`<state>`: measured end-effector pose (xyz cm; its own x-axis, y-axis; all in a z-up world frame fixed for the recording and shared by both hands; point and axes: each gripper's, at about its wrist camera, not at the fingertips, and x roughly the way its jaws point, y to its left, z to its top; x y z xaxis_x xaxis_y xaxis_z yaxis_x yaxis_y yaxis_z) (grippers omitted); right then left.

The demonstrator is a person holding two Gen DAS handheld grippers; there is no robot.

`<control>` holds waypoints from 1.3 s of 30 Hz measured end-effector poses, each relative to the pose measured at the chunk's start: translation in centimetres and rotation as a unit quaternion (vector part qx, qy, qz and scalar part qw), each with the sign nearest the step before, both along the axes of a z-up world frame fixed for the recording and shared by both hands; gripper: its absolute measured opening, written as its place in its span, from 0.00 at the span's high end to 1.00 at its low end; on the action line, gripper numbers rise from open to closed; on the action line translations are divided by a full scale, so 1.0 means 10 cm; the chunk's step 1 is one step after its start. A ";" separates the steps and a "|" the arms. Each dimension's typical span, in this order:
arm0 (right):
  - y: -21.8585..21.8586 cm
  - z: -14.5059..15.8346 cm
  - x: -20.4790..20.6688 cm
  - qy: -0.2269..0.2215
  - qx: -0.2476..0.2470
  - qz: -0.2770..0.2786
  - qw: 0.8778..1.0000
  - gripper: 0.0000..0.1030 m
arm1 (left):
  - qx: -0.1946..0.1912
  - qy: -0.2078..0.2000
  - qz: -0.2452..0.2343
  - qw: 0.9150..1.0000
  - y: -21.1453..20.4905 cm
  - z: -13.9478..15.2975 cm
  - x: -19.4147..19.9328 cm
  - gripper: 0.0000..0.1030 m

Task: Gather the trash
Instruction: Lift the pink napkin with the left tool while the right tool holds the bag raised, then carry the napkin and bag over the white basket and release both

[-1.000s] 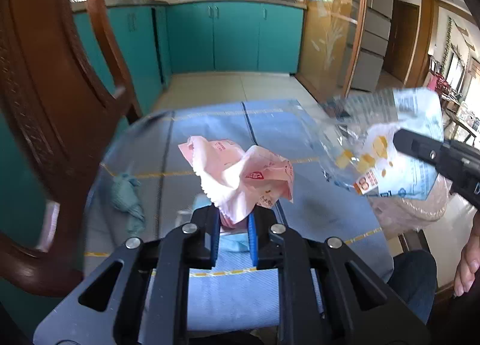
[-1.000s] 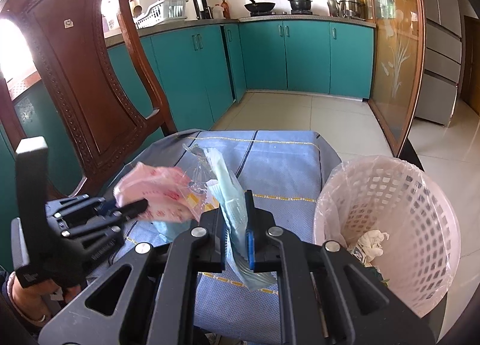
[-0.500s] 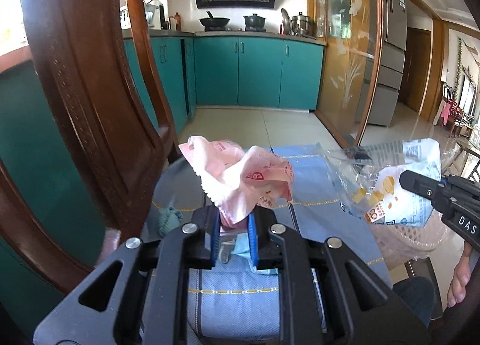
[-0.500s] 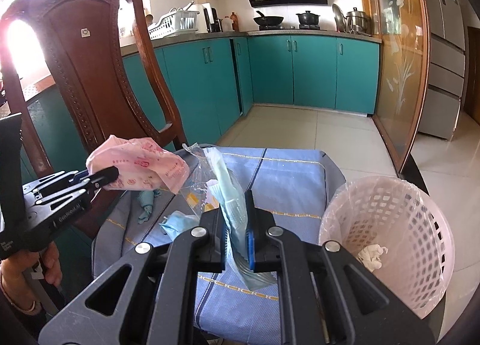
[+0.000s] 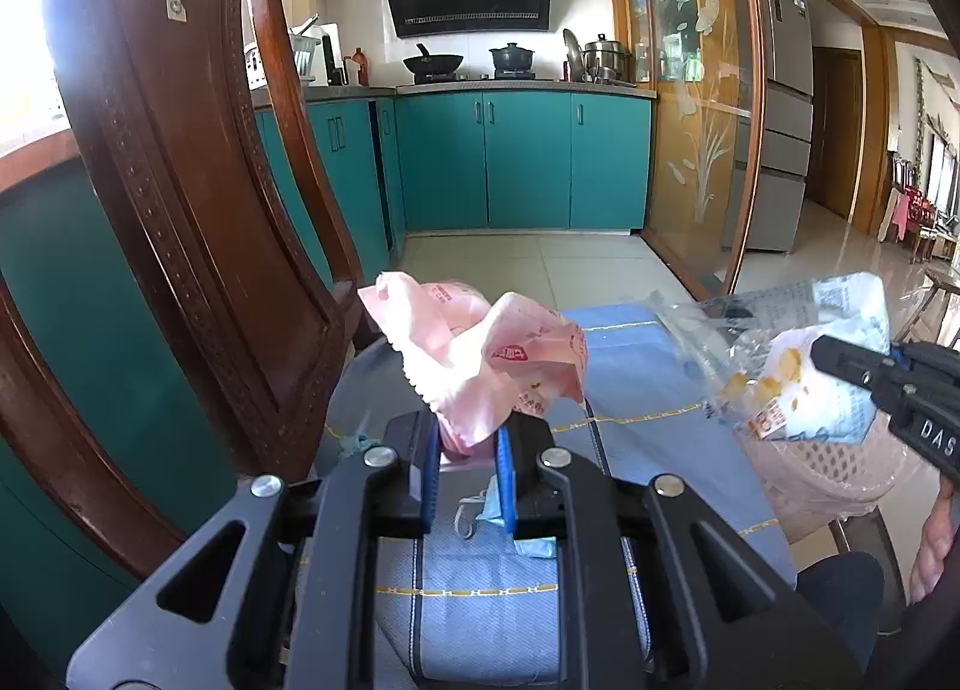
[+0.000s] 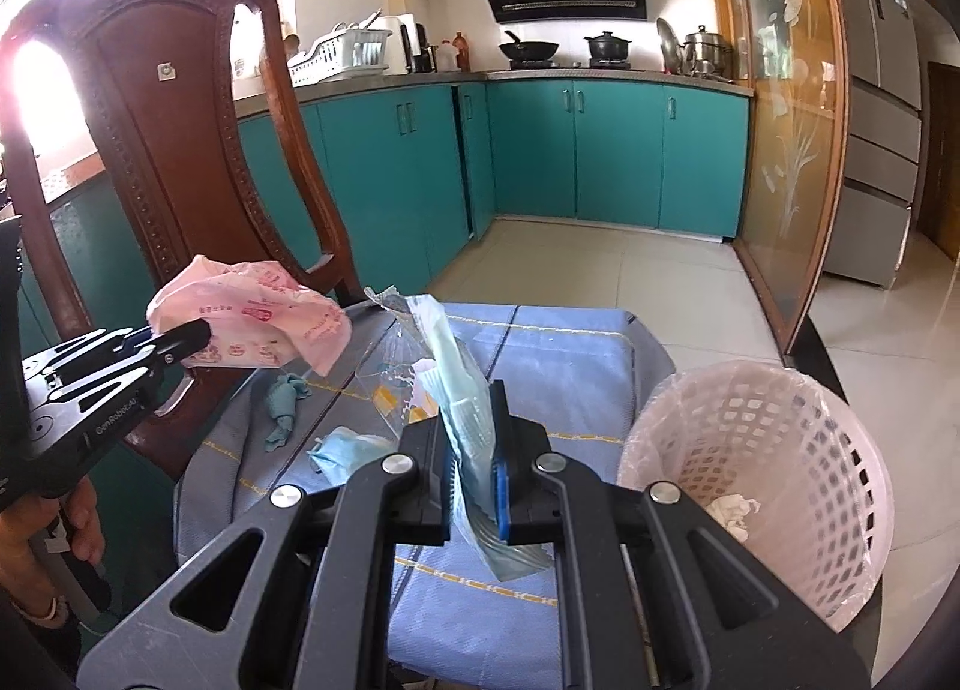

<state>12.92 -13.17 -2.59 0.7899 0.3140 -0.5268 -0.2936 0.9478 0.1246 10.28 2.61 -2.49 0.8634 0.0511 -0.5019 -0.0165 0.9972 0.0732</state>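
Left gripper [image 5: 465,471]: jaws pinched on a crumpled pink plastic wrapper with red print [image 5: 480,357], gripped at its lower fold so the bulk fans out above and ahead of the fingertips. Wrapper is held clear of the blue-grey quilted cloth with yellow stitching [image 5: 630,390] that covers the table below.

Right gripper [image 6: 474,471]: jaws pressed onto a clear plastic bag with pale-blue and yellow print [image 6: 456,390], clamped mid-sheet. The bag stands upright between the blue pads, a tail hanging below them and the torn top sticking up ahead. Also lifted off the cloth.

White perforated plastic waste basket with a clear liner [image 6: 774,450] is seen just right of and below the right gripper, at the table edge. A white crumpled scrap [image 6: 732,513] lies inside it. The basket is judged to be placed there so a short swing to the right suffices for the drop.

Both pieces appear to be carried high so nothing drags on the cloth; neither is over the basket rim yet.

Left on the cloth, ahead of and below the left gripper: a crumpled light-blue face mask [image 6: 351,447] and a small twisted teal wrapper [image 6: 285,405], both untouched.

Likely risk: light film clinging to the pads at release.
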 end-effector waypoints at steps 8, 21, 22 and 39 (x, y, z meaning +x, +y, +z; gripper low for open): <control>-0.21 0.01 0.02 -0.003 0.004 -0.025 1.000 0.90 | 0.005 0.001 -0.001 1.000 -0.03 -0.01 0.02 0.84; -0.43 0.05 0.00 -0.012 0.006 -0.059 0.998 0.90 | 0.012 0.000 -0.015 1.000 -0.08 0.02 0.07 0.84; -0.46 0.06 0.00 -0.013 0.006 -0.064 0.998 0.90 | 0.012 0.000 -0.017 1.000 -0.09 0.02 0.08 0.84; -0.93 -0.04 -0.04 -0.011 0.025 -0.122 0.992 0.89 | 0.029 0.009 -0.057 0.998 -0.36 -0.01 0.19 0.84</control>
